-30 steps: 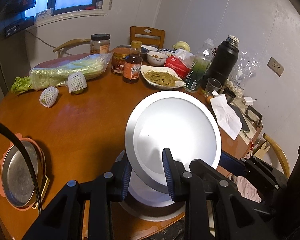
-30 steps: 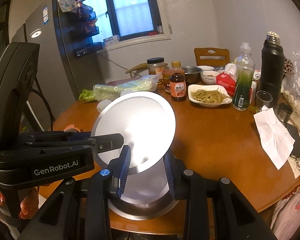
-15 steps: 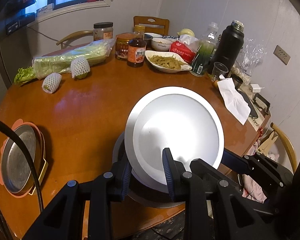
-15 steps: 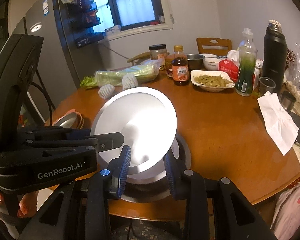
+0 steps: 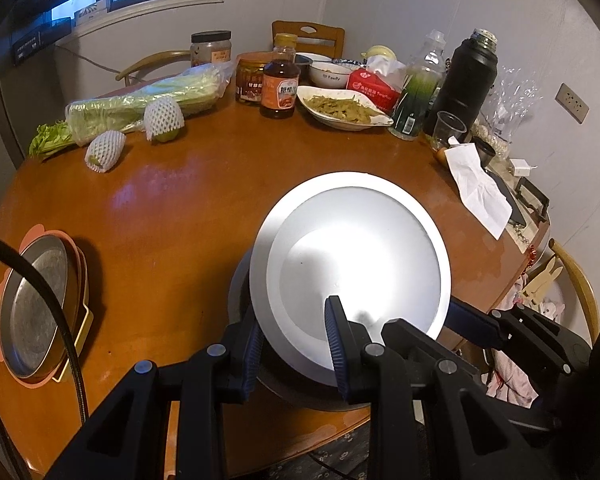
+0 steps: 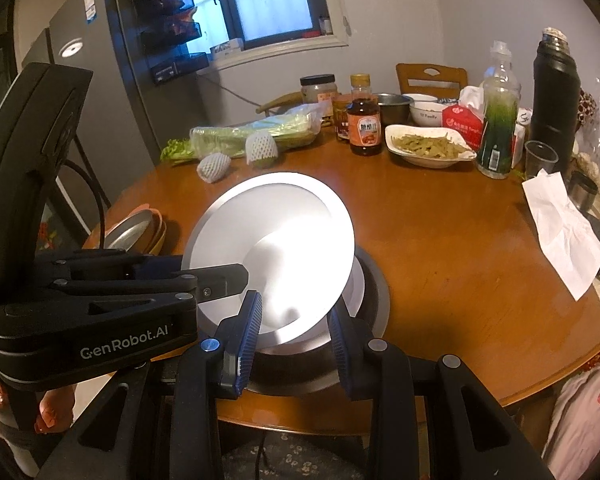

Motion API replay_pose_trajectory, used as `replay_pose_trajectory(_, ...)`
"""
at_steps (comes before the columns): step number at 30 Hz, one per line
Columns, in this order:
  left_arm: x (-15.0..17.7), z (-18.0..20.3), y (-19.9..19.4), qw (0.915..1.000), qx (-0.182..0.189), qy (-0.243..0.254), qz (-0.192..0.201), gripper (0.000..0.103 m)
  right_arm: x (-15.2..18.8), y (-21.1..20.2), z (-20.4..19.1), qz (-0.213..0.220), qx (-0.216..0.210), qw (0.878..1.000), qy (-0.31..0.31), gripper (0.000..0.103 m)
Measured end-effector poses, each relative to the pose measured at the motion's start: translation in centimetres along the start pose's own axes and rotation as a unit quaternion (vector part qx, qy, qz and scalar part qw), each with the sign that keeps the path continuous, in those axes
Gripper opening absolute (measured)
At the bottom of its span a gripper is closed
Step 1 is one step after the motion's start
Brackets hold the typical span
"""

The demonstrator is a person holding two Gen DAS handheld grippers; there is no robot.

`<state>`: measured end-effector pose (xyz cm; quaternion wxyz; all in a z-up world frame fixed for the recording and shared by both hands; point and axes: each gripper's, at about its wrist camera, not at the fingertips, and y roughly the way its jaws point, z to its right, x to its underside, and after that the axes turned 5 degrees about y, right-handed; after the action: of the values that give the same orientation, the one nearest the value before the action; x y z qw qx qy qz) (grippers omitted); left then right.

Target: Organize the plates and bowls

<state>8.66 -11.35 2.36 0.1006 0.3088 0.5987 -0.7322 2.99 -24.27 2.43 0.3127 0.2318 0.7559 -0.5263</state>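
A silver metal plate is held tilted by both grippers over a stack of plates at the table's near edge. My left gripper is shut on the plate's near rim. My right gripper is shut on its other rim; in that view the plate leans over the stack. The left gripper's body shows at the left of the right wrist view. A second stack, a metal plate in orange dishes, lies at the table's left edge.
The round wooden table carries celery in plastic, two netted fruits, a sauce bottle, jars, a dish of food, bowls, a black thermos, a green bottle and a paper napkin. Chairs stand around.
Both grippers have lowered the tilted plate toward the stack at the near edge. The cameras now look down more steeply on the table.
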Motion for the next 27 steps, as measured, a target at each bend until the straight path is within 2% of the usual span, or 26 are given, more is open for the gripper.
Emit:
replay_pose_trajectory(10,0.2,0.0,1.3,0.9999,-0.012,0.001,-0.011,0.030,0.4,1.0,-0.1,-0.012,0.013,1.000,-0.001,0.036)
replay_pose_trajectory(27,0.1,-0.1,1.4,0.9996,-0.030,0.002,-0.001,0.030,0.6,1.3,0.3,-0.015,0.012,1.000,0.010,0.039)
